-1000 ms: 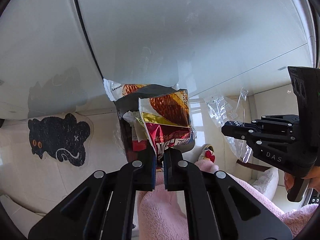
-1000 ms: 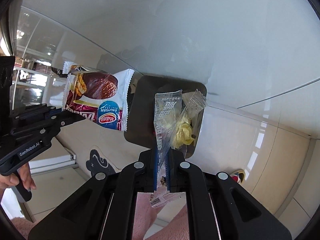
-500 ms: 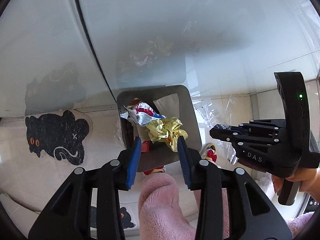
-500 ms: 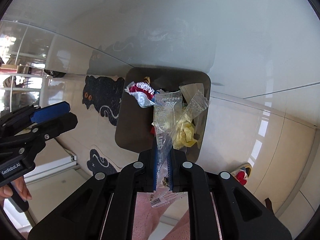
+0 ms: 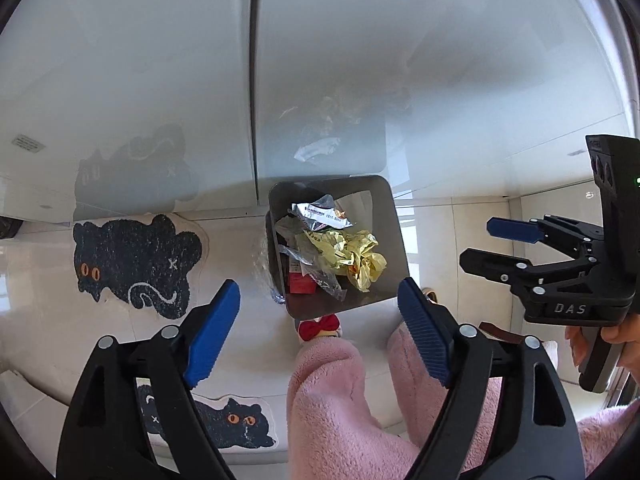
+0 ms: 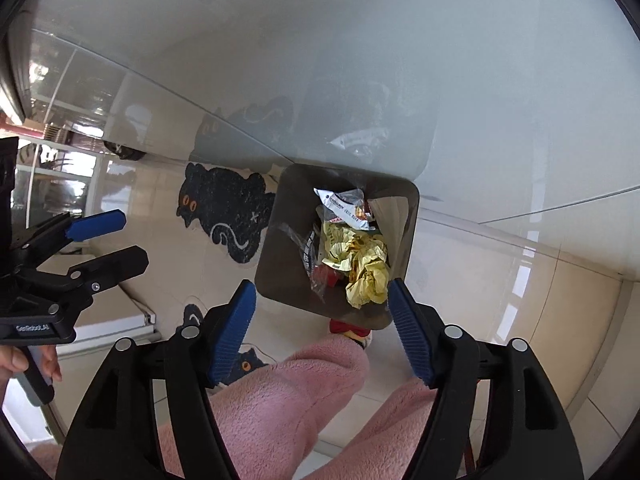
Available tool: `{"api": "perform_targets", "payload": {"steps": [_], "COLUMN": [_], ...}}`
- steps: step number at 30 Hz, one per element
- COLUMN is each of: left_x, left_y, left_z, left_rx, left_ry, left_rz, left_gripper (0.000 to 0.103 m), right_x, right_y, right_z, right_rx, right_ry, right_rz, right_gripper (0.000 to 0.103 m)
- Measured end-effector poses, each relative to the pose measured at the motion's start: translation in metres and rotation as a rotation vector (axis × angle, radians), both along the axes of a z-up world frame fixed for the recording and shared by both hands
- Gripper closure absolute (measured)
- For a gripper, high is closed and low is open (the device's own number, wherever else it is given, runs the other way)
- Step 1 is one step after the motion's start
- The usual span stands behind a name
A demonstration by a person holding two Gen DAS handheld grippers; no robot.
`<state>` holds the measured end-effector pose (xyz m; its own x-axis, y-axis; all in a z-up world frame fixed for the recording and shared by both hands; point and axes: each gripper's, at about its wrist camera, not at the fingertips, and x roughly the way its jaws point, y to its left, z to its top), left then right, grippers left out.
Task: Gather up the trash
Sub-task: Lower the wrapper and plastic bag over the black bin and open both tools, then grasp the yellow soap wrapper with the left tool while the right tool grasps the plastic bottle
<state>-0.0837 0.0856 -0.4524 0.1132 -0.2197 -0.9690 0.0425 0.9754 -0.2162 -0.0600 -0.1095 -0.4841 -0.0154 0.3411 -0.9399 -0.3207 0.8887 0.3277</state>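
A dark square trash bin [image 5: 394,240] stands on the floor against a white wall; it also shows in the right wrist view [image 6: 272,256]. Inside lie a crumpled yellow paper [image 5: 348,256] [image 6: 364,264], a silver snack wrapper [image 5: 320,214] [image 6: 344,206] and a clear plastic wrapper [image 5: 320,276] [image 6: 308,248]. My left gripper [image 5: 320,336] hangs open and empty above the bin's near edge. My right gripper [image 6: 320,328] is open and empty above the bin too; it shows at the right of the left wrist view [image 5: 496,244].
A black cat-shaped mat [image 5: 132,260] [image 6: 224,208] lies on the tiled floor left of the bin. A second cat mat [image 5: 224,420] lies nearer. Pink fleece legs [image 5: 332,408] and a red-bowed slipper [image 5: 320,326] are below the grippers.
Both grippers have opened. The left one dropped its red snack wrapper and the right one its clear wrapper; both now lie in the bin.
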Motion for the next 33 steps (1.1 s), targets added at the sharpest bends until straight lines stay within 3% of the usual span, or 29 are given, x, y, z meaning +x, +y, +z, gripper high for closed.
{"api": "perform_targets", "payload": {"steps": [3,6,12,14,20,27,33], "left_x": [-0.007,-0.010,-0.003,0.003,0.036,0.089,0.146], "left_y": [-0.010,-0.021,-0.049,-0.058,-0.080,-0.097,-0.105], "left_z": [0.033,0.069,0.152,0.178,0.244,0.289,0.310], "left_rx": [-0.010,-0.030,-0.076,-0.089,-0.109,-0.089,-0.072], "left_ry": [-0.039,-0.087,-0.218,-0.269,-0.396,-0.479,-0.527], "left_rz": [-0.025,-0.033,-0.082,-0.094,-0.123,-0.172,-0.164], "left_gripper": [0.020,0.016,0.009,0.008,0.008,0.008,0.008], "right_x": [-0.011,-0.018,-0.026,-0.028,-0.015,0.036,0.096], "right_y": [-0.019,-0.039,-0.079,-0.091,-0.127,-0.158,-0.181], "right_z": [0.042,0.081,0.161,0.190,0.260,0.306,0.321], "right_rx": [0.025,0.046,0.078,0.042,0.089,0.084,0.049], "right_ry": [-0.055,-0.068,-0.137,-0.217,-0.367,-0.497,-0.546], "right_rz": [-0.014,-0.027,-0.080,-0.116,-0.202,-0.279,-0.333], "right_gripper": [0.009,0.004,0.003,0.003,0.003,0.003,0.003]}}
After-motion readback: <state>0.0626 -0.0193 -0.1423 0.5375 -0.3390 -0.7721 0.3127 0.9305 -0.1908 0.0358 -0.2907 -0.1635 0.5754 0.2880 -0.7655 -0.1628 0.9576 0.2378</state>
